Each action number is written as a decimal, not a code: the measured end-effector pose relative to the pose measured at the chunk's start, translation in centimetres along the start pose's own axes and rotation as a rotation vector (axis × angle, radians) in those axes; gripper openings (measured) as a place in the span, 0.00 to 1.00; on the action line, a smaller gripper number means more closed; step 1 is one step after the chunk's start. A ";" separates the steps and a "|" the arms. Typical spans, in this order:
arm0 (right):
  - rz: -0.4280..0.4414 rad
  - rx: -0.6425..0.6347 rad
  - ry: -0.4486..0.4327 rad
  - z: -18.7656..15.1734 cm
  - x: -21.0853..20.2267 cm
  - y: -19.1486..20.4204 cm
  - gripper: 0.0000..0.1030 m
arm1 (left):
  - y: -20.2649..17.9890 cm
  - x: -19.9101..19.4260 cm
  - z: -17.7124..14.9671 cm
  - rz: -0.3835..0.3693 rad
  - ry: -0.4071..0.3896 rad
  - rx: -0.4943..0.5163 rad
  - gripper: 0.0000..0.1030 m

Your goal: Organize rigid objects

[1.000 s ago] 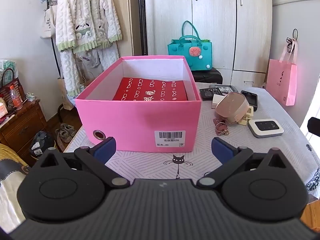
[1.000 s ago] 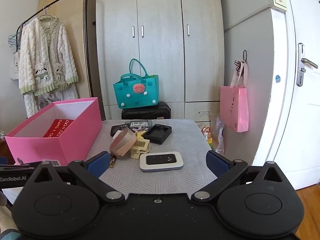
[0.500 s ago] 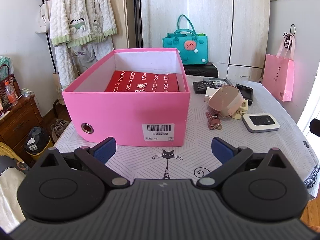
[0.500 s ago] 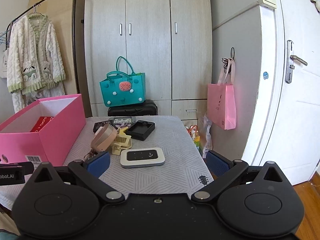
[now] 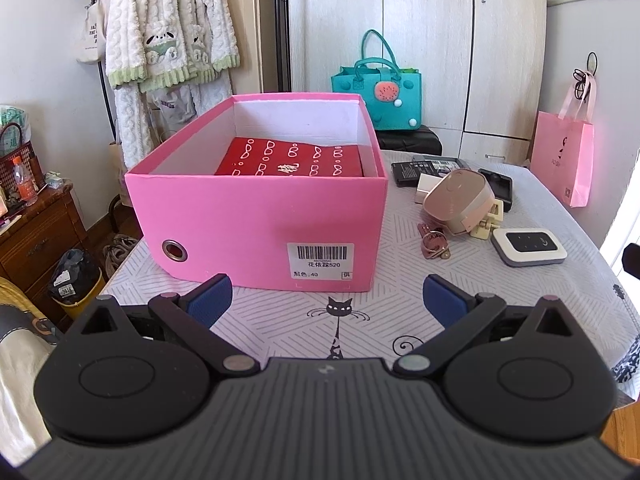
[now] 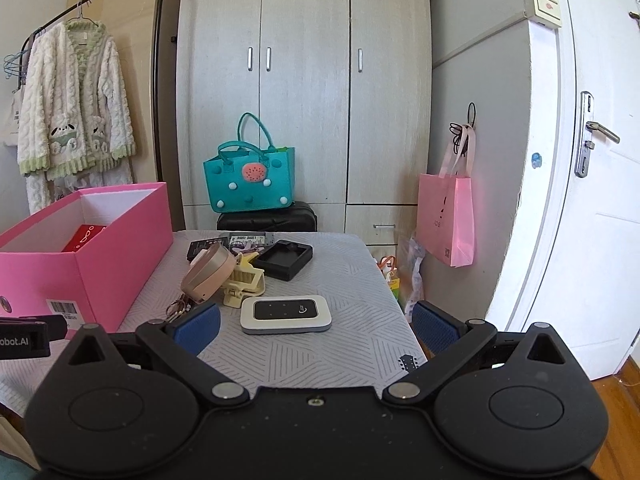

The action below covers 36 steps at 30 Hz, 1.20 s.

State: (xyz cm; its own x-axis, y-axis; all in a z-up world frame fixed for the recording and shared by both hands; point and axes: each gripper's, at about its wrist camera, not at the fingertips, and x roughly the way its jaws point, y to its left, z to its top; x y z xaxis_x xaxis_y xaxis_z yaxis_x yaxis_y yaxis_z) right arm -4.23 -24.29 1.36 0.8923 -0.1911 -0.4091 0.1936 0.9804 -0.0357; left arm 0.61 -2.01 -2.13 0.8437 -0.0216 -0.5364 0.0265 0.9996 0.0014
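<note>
A pink open box (image 5: 256,216) (image 6: 92,256) stands on the table with a red patterned box (image 5: 292,158) inside it. To its right lie a beige round case (image 5: 458,200) (image 6: 208,272), a yellow clip (image 6: 244,282), a white pocket router (image 5: 528,246) (image 6: 286,314), a black tray (image 6: 284,260), a dark remote (image 5: 408,169) and a key ring (image 5: 434,240). My left gripper (image 5: 326,304) is open, hovering over the tablecloth just in front of the pink box. My right gripper (image 6: 316,326) is open and empty, with the router lying just beyond its fingers.
The patterned tablecloth (image 5: 340,320) ends close on the right (image 6: 400,320). Behind stand a wardrobe (image 6: 304,80), a teal bag (image 6: 250,178) on a black case, a pink paper bag (image 6: 446,216) and a white door (image 6: 580,200). A wooden cabinet (image 5: 36,232) sits left.
Both grippers stayed open and shifted slightly relative to the table; the right wrist view has drawn a little closer to the router. Nothing on the table moved.
</note>
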 end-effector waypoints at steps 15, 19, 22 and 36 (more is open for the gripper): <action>0.012 -0.014 -0.009 0.0 0.1 0.4 1.00 | 0.0 -0.1 -0.1 0.018 -0.030 0.014 1.00; 0.012 -0.013 -0.008 -0.1 0.1 0.5 1.00 | -0.2 0.0 -0.2 0.021 -0.026 0.016 1.00; 0.012 -0.011 -0.008 -0.1 0.1 0.5 1.00 | -0.3 -0.1 -0.3 0.022 -0.028 0.016 1.00; 0.066 0.075 0.005 -1.4 1.2 0.3 1.00 | -0.3 -0.2 -0.9 0.024 -0.063 0.033 1.00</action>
State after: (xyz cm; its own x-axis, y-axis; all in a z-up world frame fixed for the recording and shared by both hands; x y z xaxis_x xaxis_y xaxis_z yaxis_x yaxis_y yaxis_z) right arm -3.67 -24.19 -0.39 0.9022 -0.1256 -0.4126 0.1644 0.9846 0.0598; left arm -0.05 -2.25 -2.75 0.8761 0.0002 -0.4821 0.0230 0.9988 0.0422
